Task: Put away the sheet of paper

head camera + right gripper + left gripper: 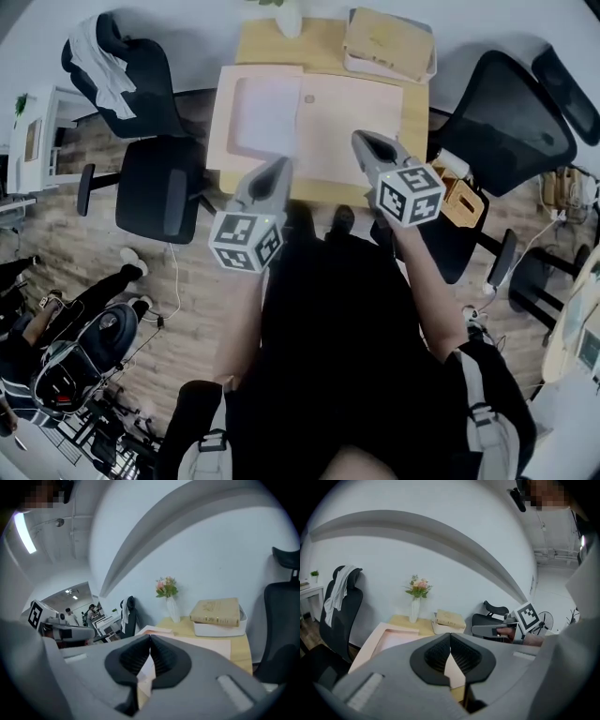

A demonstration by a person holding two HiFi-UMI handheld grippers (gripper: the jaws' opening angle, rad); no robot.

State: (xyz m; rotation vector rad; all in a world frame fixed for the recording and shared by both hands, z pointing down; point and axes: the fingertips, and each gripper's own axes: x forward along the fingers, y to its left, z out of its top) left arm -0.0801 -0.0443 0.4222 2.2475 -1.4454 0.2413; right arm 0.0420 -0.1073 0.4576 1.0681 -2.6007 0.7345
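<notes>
The pale lilac sheet of paper (265, 117) lies flat in the left half of an open pink cardboard case (352, 131) on the light wooden table (323, 42); the left gripper (279, 167) and right gripper (361, 141) hover by the table's near edge, apart from each other. Both pairs of jaws are closed tip to tip, holding nothing.

A light wooden table (323, 42) at the upper centre of the frame has most of its top covered by a large pink folder (352, 131) lying open. The folder's left half juts past the table's left edge and carries a pale sheet of paper (265, 117). Along the far edge, a white vase (289, 19) of flowers stands at centre, and a white tray (432, 66) holding a tan book (389, 37) fills the upper right corner.
</notes>
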